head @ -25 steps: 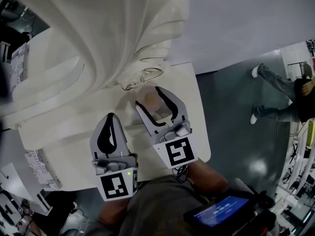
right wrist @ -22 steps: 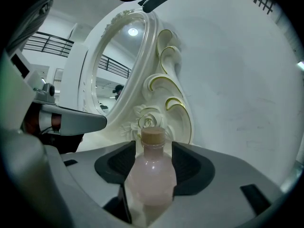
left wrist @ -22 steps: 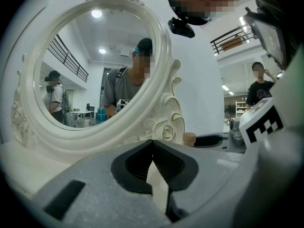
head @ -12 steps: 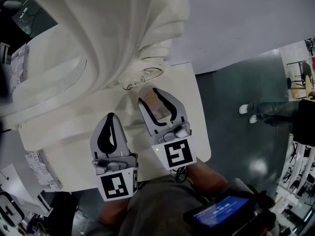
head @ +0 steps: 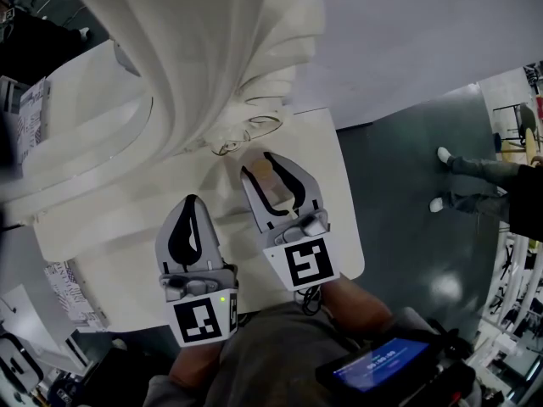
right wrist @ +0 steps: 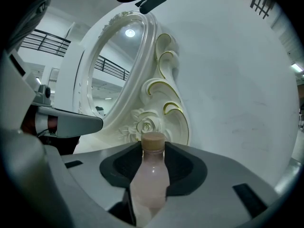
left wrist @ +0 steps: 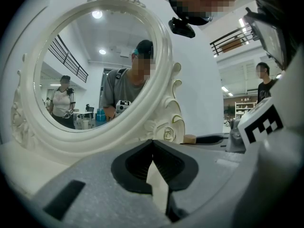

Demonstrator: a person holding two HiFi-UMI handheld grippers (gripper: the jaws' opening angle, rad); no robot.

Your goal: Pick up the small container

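Pale pink small container [right wrist: 149, 175] with a tan cap stands upright on the surface [head: 335, 227], long axis vertical and cap up, near the ornate mirror frame [right wrist: 156, 94]. The right hand-held gripper [head: 260, 166] was wide a second ago. Now its jaws are closing around the container, not clamped yet, so I'd say the lift is next. The left hand-held gripper [head: 190, 200] sits clenched, empty.

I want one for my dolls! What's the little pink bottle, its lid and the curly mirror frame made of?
Little bottle: translucent plastic or frosted glass, pale pink, softly shiny; can't tell which. Lid: probably cork, tan and matte. Mirror frame: glossy cream-painted carved wood or resin, with gold edging on the curls.
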